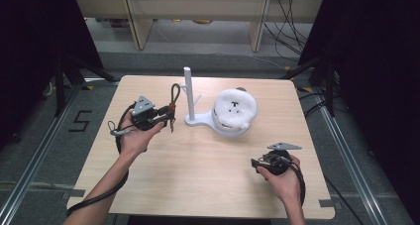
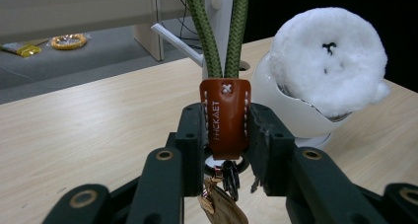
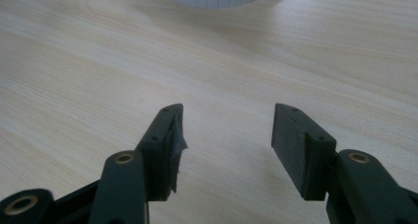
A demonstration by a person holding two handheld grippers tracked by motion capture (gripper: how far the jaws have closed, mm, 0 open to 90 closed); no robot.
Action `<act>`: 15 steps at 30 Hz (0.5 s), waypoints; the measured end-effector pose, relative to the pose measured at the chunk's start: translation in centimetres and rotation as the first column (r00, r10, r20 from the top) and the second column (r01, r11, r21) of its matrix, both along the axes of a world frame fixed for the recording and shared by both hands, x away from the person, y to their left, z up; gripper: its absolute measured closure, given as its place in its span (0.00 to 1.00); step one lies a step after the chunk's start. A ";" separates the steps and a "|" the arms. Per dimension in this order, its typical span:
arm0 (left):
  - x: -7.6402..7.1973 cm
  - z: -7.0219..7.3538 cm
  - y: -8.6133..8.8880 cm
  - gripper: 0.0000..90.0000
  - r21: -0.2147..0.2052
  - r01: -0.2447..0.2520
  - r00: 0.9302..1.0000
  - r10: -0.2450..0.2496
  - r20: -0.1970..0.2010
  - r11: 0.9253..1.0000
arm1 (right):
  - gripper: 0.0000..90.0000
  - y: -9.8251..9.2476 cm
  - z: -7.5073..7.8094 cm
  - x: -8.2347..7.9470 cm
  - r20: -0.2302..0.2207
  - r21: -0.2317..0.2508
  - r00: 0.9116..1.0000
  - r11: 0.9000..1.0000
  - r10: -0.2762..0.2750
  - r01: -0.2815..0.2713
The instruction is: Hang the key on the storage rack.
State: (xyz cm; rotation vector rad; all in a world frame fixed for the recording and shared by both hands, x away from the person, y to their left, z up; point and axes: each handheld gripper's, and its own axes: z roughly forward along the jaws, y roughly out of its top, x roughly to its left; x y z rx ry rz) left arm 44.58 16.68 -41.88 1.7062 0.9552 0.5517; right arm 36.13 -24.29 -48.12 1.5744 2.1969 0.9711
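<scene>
A keychain with a green cord loop and a brown leather tab is pinched upright in my left gripper, which is shut on the tab; keys and a tag hang below it. Just right of it stands a white peg stand with short side hooks. A white fluffy ball with a small face rests in a white bowl on the stand's base. My right gripper hovers low over the table's near right part; its jaws stand open with bare wood between them.
The light wooden table ends close behind the stand. Beyond it lie grey floor, shelf legs and cables. Black frames flank both sides. A cable trails from each gripper along the forearms.
</scene>
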 end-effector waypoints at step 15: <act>0.8 -0.6 -1.2 0.75 -0.002 -0.008 1.000 0.008 -0.019 1.000 | 0.52 -0.1 -0.1 0.0 -0.001 0.005 1.000 1.000 0.005 -0.005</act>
